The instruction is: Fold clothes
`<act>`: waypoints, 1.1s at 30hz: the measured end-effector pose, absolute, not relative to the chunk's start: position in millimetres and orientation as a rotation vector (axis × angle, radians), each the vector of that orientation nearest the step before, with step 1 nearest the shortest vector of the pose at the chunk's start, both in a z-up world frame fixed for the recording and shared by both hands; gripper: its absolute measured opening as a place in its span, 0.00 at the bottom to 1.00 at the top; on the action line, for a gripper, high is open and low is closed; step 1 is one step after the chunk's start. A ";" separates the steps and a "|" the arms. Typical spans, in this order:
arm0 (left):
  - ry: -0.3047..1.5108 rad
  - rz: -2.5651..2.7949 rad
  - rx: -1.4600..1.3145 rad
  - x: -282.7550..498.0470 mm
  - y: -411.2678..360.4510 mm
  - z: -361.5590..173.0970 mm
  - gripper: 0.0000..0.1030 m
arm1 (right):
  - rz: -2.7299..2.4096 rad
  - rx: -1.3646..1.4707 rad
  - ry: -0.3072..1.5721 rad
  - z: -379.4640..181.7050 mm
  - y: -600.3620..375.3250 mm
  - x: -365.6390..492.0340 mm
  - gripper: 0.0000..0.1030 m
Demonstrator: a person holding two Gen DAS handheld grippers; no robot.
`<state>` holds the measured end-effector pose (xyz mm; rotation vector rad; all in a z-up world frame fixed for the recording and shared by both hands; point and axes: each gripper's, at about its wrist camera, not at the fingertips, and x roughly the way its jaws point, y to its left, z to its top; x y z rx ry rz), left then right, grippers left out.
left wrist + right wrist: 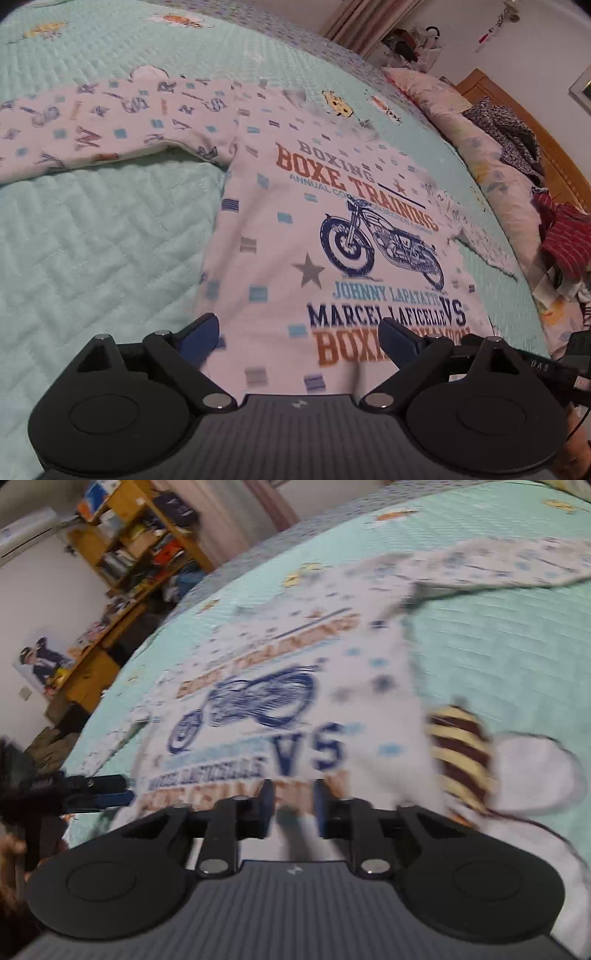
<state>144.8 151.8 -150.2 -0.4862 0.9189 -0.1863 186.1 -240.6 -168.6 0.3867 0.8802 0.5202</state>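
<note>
One shirt (325,236) lies flat, print up, on the bed (92,229), both sleeves spread. Two grippers hang over its hem edge. The left gripper (299,336) stands wide, nothing between its fingers. The right gripper (293,805) is narrow over the hem; a grip cannot be told through blur. Only the left view shows the pillow (476,147); only the right shows the shelf (136,542).
</note>
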 end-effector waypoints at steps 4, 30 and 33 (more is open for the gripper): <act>0.885 -0.217 -0.509 135.5 145.6 -129.7 0.95 | 0.509 0.339 0.849 -149.8 -248.3 161.4 0.27; 0.617 0.263 -0.758 44.2 278.2 -93.6 0.94 | 0.546 0.444 0.913 -160.5 -266.0 145.0 0.31; 0.524 0.458 -0.892 35.6 341.4 -98.8 0.94 | 0.571 0.460 0.886 -156.7 -251.4 150.6 0.32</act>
